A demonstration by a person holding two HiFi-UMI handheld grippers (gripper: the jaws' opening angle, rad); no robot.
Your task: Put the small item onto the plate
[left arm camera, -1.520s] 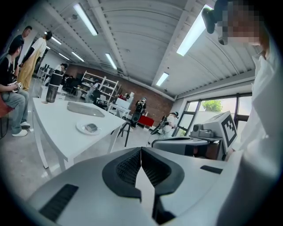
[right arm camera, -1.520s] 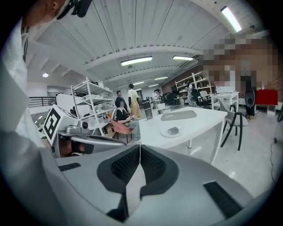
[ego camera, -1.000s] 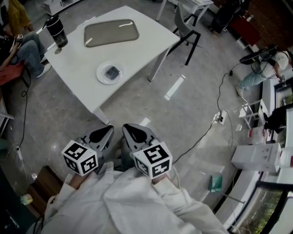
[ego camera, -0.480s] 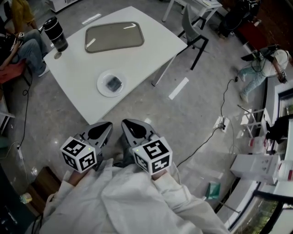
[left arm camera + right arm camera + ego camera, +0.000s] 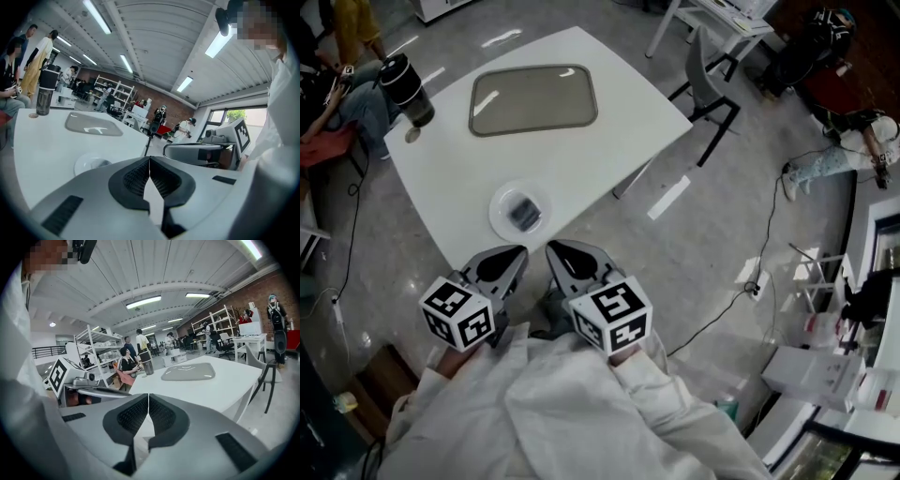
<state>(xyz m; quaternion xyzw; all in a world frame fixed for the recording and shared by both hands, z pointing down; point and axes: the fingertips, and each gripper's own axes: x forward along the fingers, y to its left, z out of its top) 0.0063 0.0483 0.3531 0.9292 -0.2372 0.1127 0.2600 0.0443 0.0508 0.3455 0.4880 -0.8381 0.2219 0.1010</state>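
Lying on plate (image 5: pixel 496 223), dark squarish item (image 5: pixel 523 212)

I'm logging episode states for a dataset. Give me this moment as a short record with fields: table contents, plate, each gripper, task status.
table: white table holding a grey tray, a dark tumbler and a white plate
plate: near the table edge closest to the person; small dark item lies on it
left gripper: jaws together, nothing between them, held off the table
right gripper: jaws together, nothing between them, beside the left one
task status: item appears to be on the plate
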